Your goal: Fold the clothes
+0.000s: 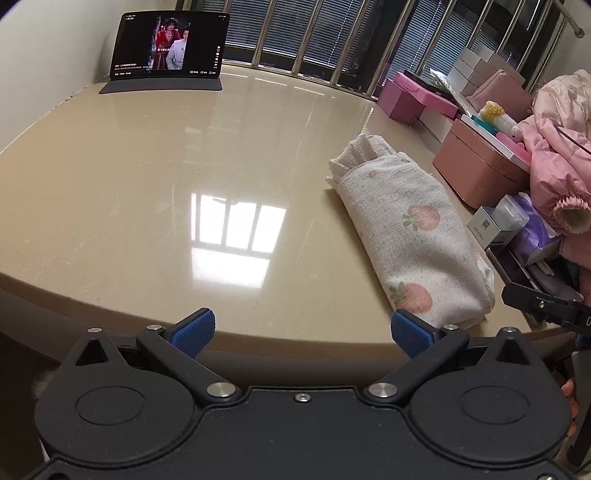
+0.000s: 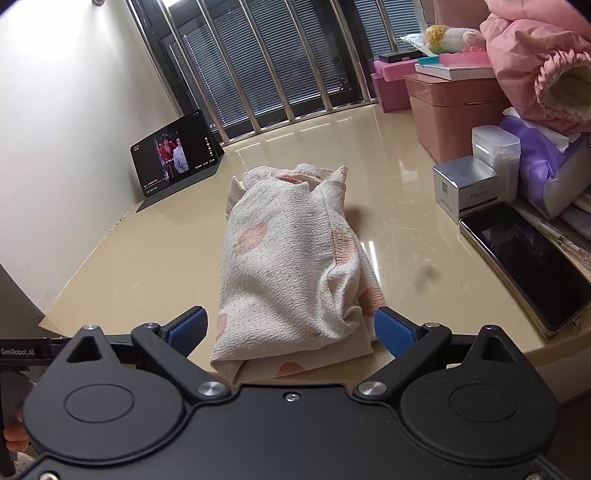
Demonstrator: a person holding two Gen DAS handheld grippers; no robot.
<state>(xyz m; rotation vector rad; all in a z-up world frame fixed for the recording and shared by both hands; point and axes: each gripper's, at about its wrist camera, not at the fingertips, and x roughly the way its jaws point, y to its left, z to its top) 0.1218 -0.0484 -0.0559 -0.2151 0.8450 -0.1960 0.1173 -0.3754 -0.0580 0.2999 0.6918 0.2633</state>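
Both claws spread wide and empty, the left gripper (image 1: 301, 334) off at nine o'clock, the right gripper (image 2: 290, 332) hovering over the strawberry-print garment (image 2: 291, 258), a folded bundle on the table (image 2: 147, 266), apparently done.

A glossy beige countertop (image 1: 155, 177) reflects window light. Behind it: white wall (image 2: 55, 122), metal window bars (image 2: 273, 62), closed blinds (image 1: 284, 33). A tablet (image 1: 168, 46) stands at the wall.

left wrist: table edge, faces window | right: nearer | shared: folded garment (image 1: 413, 236)
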